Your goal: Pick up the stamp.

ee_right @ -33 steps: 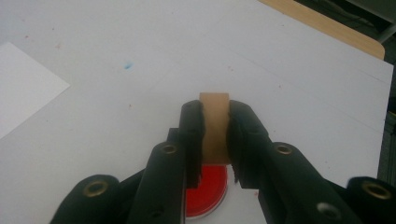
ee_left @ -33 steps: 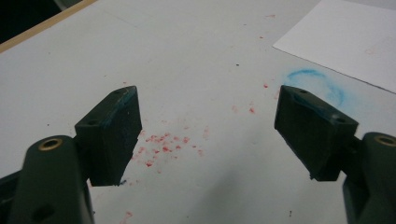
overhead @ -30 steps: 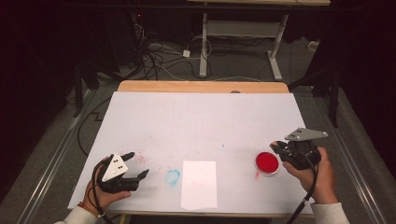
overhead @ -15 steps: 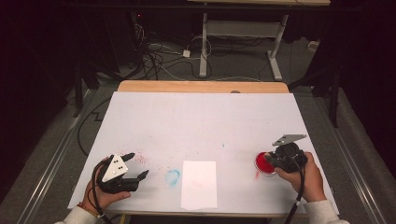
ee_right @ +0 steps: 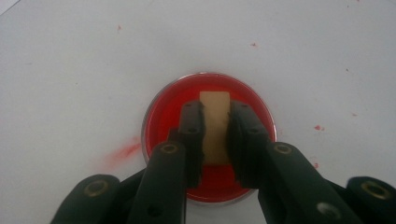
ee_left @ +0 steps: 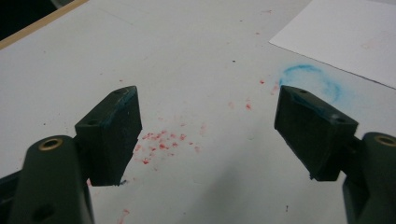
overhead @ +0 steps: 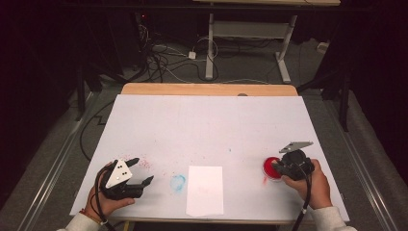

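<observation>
A round red ink pad (ee_right: pixel 163 116) (overhead: pixel 269 166) lies on the white table cover at the right. My right gripper (ee_right: pixel 215 135) (overhead: pixel 280 167) is shut on a small tan wooden block (ee_right: pixel 215 112), a stamp, which stands pressed down into the red pad. My left gripper (ee_left: pixel 208 116) (overhead: pixel 142 172) rests near the front left edge, open, with nothing between its jaws. A white sheet of paper (overhead: pixel 205 189) (ee_left: pixel 345 32) lies at the front middle of the table.
A faint blue ring mark (overhead: pixel 177 182) (ee_left: pixel 310 79) sits just left of the paper. Red ink specks (ee_left: pixel 163 140) dot the cover by the left gripper, and a red smear (ee_right: pixel 123 151) lies beside the pad. The table's wooden far edge (overhead: pixel 207 89) borders dark floor with cables.
My right gripper has come down and a little left with the block, from above the pad's right side onto the red pad. The left gripper has stayed put.
</observation>
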{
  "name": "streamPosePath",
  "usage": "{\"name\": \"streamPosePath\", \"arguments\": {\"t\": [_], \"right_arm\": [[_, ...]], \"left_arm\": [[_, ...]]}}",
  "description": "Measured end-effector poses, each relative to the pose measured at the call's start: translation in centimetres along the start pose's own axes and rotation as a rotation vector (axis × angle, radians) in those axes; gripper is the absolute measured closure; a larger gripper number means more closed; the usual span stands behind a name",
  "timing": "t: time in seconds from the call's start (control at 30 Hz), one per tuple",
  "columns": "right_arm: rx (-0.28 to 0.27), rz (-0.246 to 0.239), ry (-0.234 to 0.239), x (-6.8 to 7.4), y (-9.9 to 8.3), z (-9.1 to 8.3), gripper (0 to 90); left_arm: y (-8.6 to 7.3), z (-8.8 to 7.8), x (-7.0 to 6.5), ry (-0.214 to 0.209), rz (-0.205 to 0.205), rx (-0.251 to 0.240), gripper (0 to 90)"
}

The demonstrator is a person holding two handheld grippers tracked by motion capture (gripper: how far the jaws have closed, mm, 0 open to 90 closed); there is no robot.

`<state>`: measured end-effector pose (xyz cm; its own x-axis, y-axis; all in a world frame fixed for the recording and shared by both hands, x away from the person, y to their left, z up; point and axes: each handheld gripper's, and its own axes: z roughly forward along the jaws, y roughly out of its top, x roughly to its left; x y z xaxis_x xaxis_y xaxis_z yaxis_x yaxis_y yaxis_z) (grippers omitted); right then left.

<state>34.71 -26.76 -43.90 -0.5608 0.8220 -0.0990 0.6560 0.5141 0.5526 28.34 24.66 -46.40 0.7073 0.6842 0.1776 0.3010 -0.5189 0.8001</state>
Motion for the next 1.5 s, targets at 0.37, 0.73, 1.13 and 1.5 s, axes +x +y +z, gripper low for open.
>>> {"name": "streamPosePath", "arguments": {"t": [0.37,0.73,1.13,1.5], "right_arm": [[-0.015,-0.008,-0.008,0.1,-0.3,0.1,76.5],[-0.016,0.010,-0.004,0.1,-0.4,0.2,76.5],[-0.047,0.009,0.005,-0.1,0.0,-0.6,76.4],[-0.214,0.001,-0.025,0.0,1.5,-6.0,76.3]], "left_arm": [[0.1,-0.1,-0.1,-0.001,0.005,-0.005,22.6],[0.1,0.0,-0.2,-0.005,0.005,-0.003,22.7],[0.2,0.1,-0.1,0.000,0.004,-0.004,22.7],[0.1,0.1,-0.2,0.000,0.012,0.001,22.7]]}}
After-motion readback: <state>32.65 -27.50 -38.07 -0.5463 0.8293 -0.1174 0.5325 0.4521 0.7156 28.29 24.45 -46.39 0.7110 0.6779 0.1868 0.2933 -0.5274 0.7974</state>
